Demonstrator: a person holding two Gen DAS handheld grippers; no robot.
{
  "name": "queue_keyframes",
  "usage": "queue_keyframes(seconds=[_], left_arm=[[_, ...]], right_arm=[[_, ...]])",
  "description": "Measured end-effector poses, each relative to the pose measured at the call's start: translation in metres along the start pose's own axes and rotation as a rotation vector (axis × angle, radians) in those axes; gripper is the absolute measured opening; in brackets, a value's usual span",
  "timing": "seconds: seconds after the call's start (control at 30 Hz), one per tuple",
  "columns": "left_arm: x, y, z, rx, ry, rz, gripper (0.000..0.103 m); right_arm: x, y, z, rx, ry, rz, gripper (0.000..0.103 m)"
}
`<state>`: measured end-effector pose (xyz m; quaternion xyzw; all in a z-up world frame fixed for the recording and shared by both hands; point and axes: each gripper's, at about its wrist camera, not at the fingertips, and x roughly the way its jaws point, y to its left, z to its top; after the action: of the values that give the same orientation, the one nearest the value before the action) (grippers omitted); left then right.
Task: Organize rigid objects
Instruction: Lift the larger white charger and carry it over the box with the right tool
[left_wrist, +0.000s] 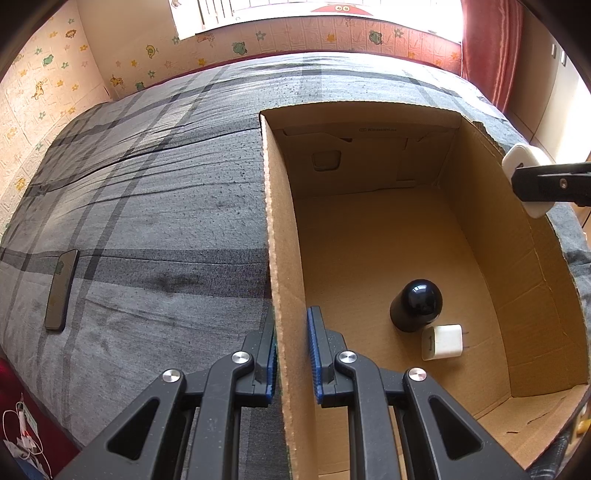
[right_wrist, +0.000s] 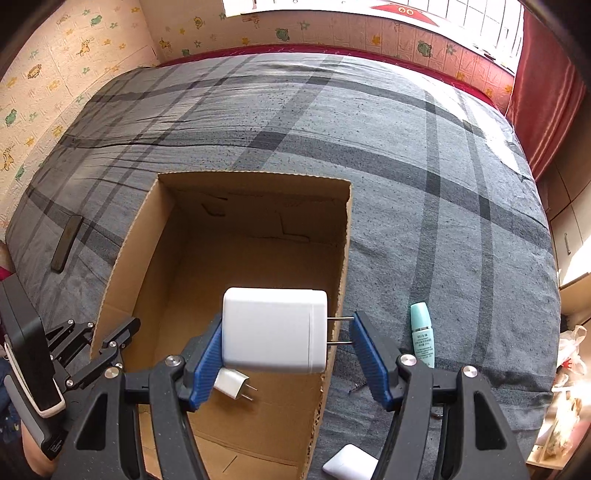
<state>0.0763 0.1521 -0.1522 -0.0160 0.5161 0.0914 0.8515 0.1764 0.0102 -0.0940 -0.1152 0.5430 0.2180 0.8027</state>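
An open cardboard box (left_wrist: 280, 236) (right_wrist: 343, 236) sits on a grey plaid bed. My left gripper (left_wrist: 291, 354) is shut on the box's left wall, one finger outside, one inside; it also shows in the right wrist view (right_wrist: 114, 343). Inside the box lie a black round-topped cylinder (left_wrist: 415, 304) and a small white charger (left_wrist: 442, 341) (right_wrist: 231, 384). My right gripper (right_wrist: 286, 350) is shut on a large white plug adapter (right_wrist: 275, 328) (left_wrist: 524, 162), held by its body and prongs above the box's right wall.
A dark phone (left_wrist: 61, 290) (right_wrist: 67, 243) lies on the bed left of the box. A teal tube (right_wrist: 422, 334) and a white rounded case (right_wrist: 351, 463) lie on the bed right of the box. Red curtain (right_wrist: 543, 88) at the far right.
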Motion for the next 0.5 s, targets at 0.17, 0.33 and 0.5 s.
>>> queue_keyframes(seconds=[0.17, 0.33, 0.5], left_arm=[[0.000, 0.000, 0.000, -0.003, 0.001, -0.002, 0.016], [0.000, 0.000, 0.000, 0.004, 0.000, 0.003, 0.016], [0.000, 0.000, 0.000, -0.002, -0.001, -0.002, 0.016]], right_arm=[[0.017, 0.015, 0.010, -0.028, 0.021, 0.010, 0.070], [0.036, 0.026, 0.018, -0.043, 0.055, 0.026, 0.070], [0.056, 0.036, 0.023, -0.059, 0.088, 0.026, 0.070]])
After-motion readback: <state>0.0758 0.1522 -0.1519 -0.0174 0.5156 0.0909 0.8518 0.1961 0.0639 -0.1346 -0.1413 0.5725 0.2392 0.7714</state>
